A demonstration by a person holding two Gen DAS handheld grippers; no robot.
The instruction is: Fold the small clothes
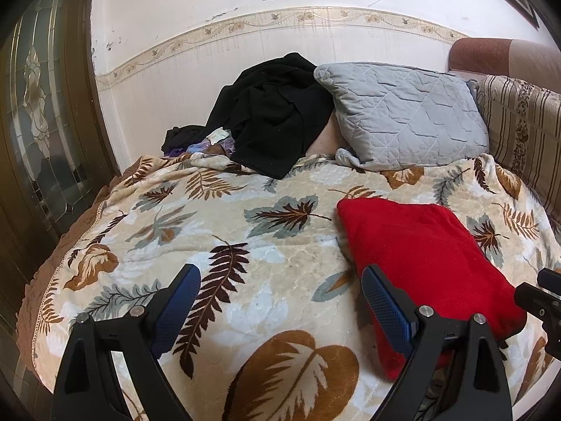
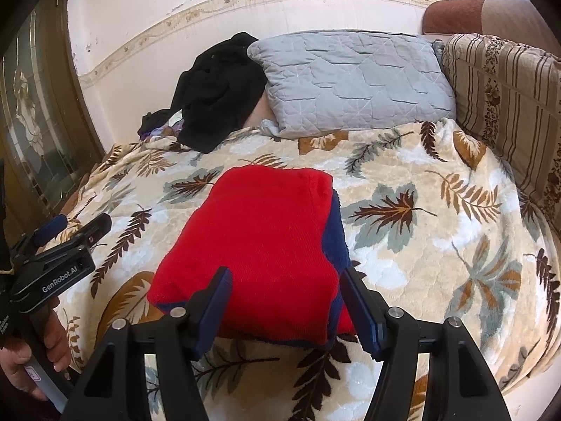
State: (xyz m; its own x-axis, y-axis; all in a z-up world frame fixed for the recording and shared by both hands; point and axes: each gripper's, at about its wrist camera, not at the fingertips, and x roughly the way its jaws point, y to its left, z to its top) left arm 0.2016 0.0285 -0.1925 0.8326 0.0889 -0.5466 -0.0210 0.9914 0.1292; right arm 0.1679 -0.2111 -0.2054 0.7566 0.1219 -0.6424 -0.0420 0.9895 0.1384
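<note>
Already folded into a compact block, the red garment [image 2: 259, 245] lay on the leaf-patterned blanket [image 2: 420, 263] that covered the bed, with a dark blue layer showing along its right edge and under its near edge. The right tongs [image 2: 285, 298] stood wide apart, one blue pad on either side of the garment's near end, over it rather than closed on it; whether the pads touched the cloth could not be told. The left tongs [image 1: 280, 301] were also spread wide and held nothing. They hung above bare blanket just to the left of the garment [image 1: 431, 273], and the right-hand pad overlapped the cloth's near left edge in the left wrist view. In the right wrist view the left tongs [image 2: 77, 226] appeared at the left edge, gripped by a hand [image 2: 31, 358] on the handle.

At the far end of the bed a black garment [image 1: 277, 115] lay heaped against the white wall [image 1: 175, 17], with some purple fabric [image 1: 203, 147] beside it. A grey quilted pillow [image 1: 403, 119] leaned next to the heap, and a striped brown cushion [image 1: 522, 122] stood to its right. A wooden door with patterned glass [image 1: 38, 105] filled the left side.
</note>
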